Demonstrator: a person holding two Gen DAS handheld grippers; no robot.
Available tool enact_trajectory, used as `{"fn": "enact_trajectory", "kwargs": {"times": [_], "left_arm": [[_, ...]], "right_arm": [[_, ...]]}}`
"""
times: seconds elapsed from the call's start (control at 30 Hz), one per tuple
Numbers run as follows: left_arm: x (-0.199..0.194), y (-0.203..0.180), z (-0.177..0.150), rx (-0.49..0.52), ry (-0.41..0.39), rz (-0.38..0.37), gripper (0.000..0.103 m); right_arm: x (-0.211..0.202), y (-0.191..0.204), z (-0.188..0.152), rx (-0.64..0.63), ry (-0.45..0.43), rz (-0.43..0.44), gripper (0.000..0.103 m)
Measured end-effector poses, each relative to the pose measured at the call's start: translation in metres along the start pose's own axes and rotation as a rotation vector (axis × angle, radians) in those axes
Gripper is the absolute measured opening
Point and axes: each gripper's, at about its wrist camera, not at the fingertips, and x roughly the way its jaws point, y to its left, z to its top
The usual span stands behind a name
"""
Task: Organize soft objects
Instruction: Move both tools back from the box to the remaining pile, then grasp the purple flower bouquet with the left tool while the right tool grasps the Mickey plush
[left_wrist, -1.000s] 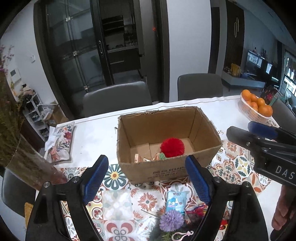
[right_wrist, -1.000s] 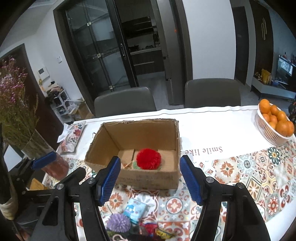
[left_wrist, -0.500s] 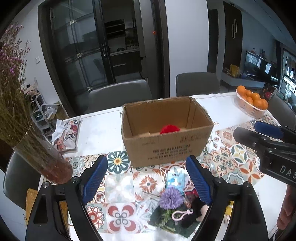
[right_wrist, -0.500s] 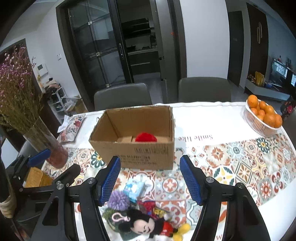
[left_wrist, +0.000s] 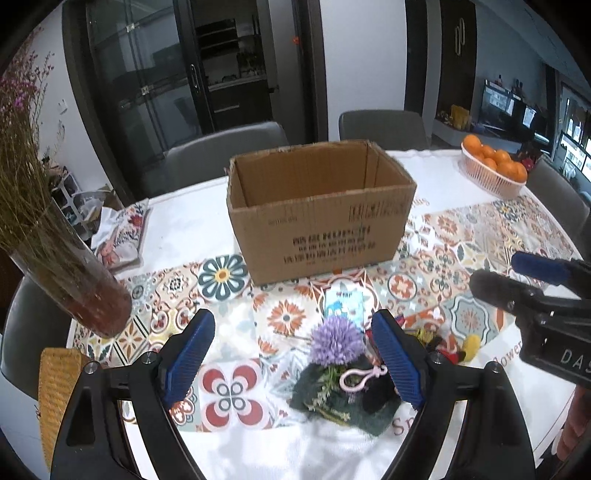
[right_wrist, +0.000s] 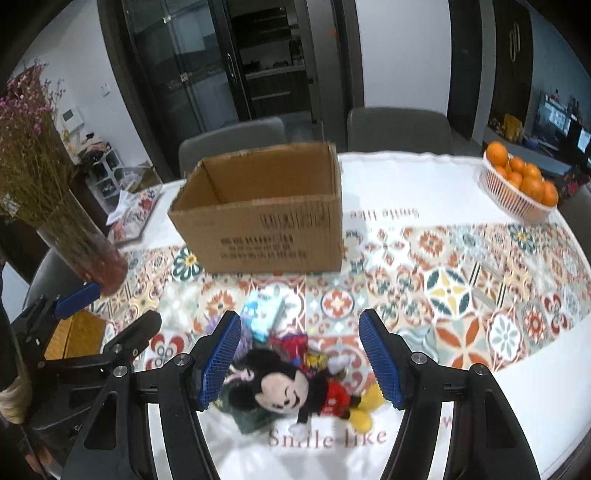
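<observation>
The Mickey Mouse plush (right_wrist: 291, 391) lies on its back at the near edge of the table (right_wrist: 443, 192), in a small heap with a purple pompom flower (left_wrist: 336, 341), a dark green cloth (left_wrist: 332, 402), a pink keyring clip (left_wrist: 360, 376) and a blue snack packet (left_wrist: 343, 304). The right tongs (right_wrist: 299, 354) hang spread wide directly above the plush, holding nothing; the left tongs (left_wrist: 291, 354) are likewise spread and empty over the flower. A sound pick, I judge, takes the plush across its torso, not a limb, and lifts straight so the neighbours stay put. The cardboard box (left_wrist: 317, 206) stands just beyond, open-topped, near enough for a short carry.
</observation>
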Motion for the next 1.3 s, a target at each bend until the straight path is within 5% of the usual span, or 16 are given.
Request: {"fn": "enact_trajectory", "kwargs": {"times": [0.6, 0.93, 1.1, 1.3], "left_arm": [[0.038, 0.009, -0.034, 0.056, 0.092, -0.004, 0.087], [0.069, 0.019, -0.017, 0.095, 0.143, -0.171, 0.082], [0.095, 0.014, -0.009, 0.128, 0.241, -0.292, 0.081], [0.120, 0.003, -0.007, 0.176, 0.322, -0.343, 0.075]], "right_arm": [[0.048, 0.007, -0.045, 0.058, 0.177, 0.019, 0.068], [0.078, 0.020, -0.047, 0.027, 0.233, 0.035, 0.067], [0.092, 0.028, -0.043, 0.003, 0.246, 0.068, 0.067], [0.107, 0.030, -0.042, -0.028, 0.256, 0.055, 0.067]]}}
